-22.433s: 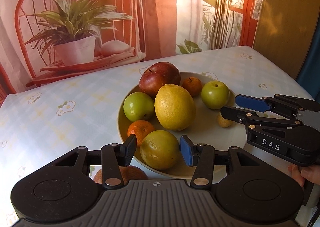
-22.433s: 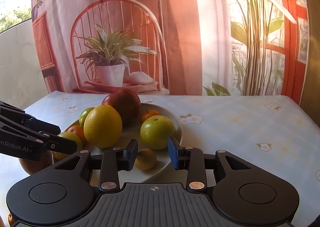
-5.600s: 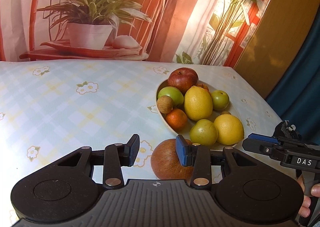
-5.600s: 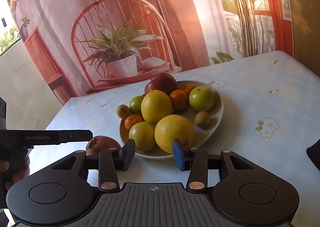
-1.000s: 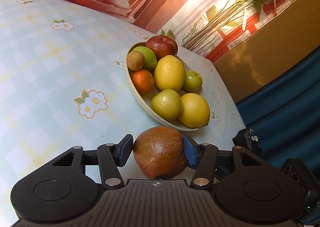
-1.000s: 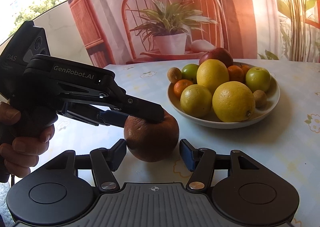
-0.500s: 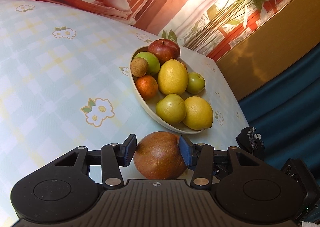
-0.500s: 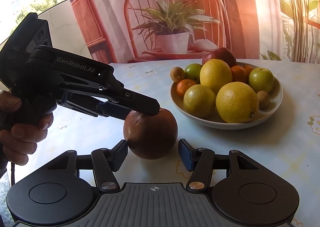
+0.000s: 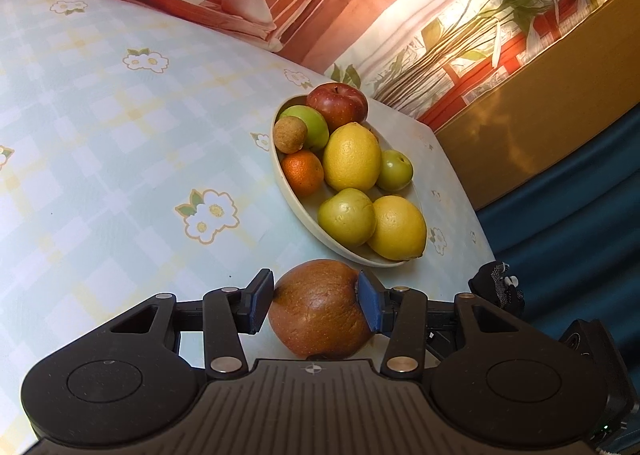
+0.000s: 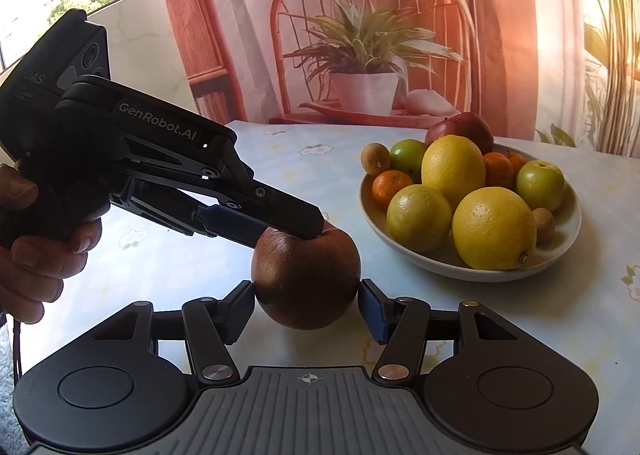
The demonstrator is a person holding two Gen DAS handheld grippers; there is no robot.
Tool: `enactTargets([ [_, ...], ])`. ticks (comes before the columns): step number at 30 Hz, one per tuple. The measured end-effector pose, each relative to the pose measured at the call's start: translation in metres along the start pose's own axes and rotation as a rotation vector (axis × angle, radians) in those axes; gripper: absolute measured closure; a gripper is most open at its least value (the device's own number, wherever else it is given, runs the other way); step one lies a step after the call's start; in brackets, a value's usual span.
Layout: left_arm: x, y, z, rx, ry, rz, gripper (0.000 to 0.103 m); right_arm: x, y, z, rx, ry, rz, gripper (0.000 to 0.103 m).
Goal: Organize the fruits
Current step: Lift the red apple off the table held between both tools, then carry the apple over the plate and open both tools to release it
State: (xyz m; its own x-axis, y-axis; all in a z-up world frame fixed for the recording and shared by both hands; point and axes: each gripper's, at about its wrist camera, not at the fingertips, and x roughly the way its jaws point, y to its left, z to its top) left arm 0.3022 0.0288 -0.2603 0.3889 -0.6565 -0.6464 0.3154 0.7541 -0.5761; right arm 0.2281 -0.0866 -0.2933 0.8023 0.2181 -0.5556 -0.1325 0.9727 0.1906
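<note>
**Brown fruit gripped beside the bowl — lift and seat it without upsetting the pile**

Table [image 9: 100, 143]: flowered cloth, bowl toward its far right corner in the left wrist view, the table's right edge just beyond. Open cloth to the left of the bowl.

Bowl [image 10: 420, 251]: shallow, cream, already crowded. Two large yellow citrus, a red apple [image 9: 338, 105] at the far rim, green fruits, small oranges, two small brown fruits at the edges. Little bare floor left; the near rim faces the held fruit.

Brown fruit [image 9: 320, 313]: large, round, russet skin, on the table just beside the bowl's near rim. Whether it touches the cloth or is just clear of it, cannot tell.

Left gripper [image 9: 316, 301]: jaws partly closed, pads pressing both flanks of the brown fruit, gripping across its upper half in the right wrist view [image 10: 280, 225].

Right gripper [image 10: 306, 309]: jaws wide, standing either side of the same fruit with a visible gap at each pad. Holding nothing.

Judgement on the step: the left grip sits high on a smooth sphere, so it may roll out downward. Lift slowly, keep the pinch level. Right gripper should back off first, or it blocks the path. Carry over the near rim with clearance. Set down low in a hollow between fruits, since a drop onto the big citrus could roll something over the shallow rim toward the table's edge.
</note>
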Motion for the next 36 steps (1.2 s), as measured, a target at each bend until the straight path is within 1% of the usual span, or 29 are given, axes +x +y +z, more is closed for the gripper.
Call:
enactTargets([
  [7, -0.018, -0.026, 0.010, 0.052, -0.054, 0.016, 0.054, -0.019, -0.003, 0.016, -0.003, -0.058, 0.008, 0.050],
  [11, -0.033, -0.041, 0.022, 0.061, -0.096, 0.002, 0.054, -0.033, -0.003, 0.033, -0.016, -0.099, 0.015, 0.050],
  [15, -0.049, -0.062, 0.038, 0.100, -0.148, 0.004, 0.054, -0.046, -0.005, 0.061, -0.039, -0.147, 0.015, 0.050],
  [19, -0.064, -0.088, 0.055, 0.168, -0.204, 0.017, 0.054, -0.056, -0.010, 0.089, -0.059, -0.186, 0.017, 0.050],
  [25, -0.064, -0.114, 0.083, 0.227, -0.257, 0.005, 0.054, -0.066, -0.026, 0.128, -0.108, -0.231, -0.009, 0.050],
  [28, -0.051, -0.123, 0.093, 0.250, -0.249, 0.007, 0.055, -0.066, -0.041, 0.137, -0.120, -0.231, -0.029, 0.050],
  [30, -0.036, -0.125, 0.097, 0.252, -0.225, 0.006, 0.055, -0.064, -0.051, 0.138, -0.118, -0.215, -0.044, 0.050],
  [33, -0.011, -0.123, 0.100, 0.226, -0.181, 0.001, 0.056, -0.057, -0.071, 0.131, -0.097, -0.175, -0.059, 0.050],
  [36, 0.020, -0.118, 0.098, 0.202, -0.129, 0.001, 0.057, -0.050, -0.089, 0.116, -0.077, -0.131, -0.079, 0.050],
])
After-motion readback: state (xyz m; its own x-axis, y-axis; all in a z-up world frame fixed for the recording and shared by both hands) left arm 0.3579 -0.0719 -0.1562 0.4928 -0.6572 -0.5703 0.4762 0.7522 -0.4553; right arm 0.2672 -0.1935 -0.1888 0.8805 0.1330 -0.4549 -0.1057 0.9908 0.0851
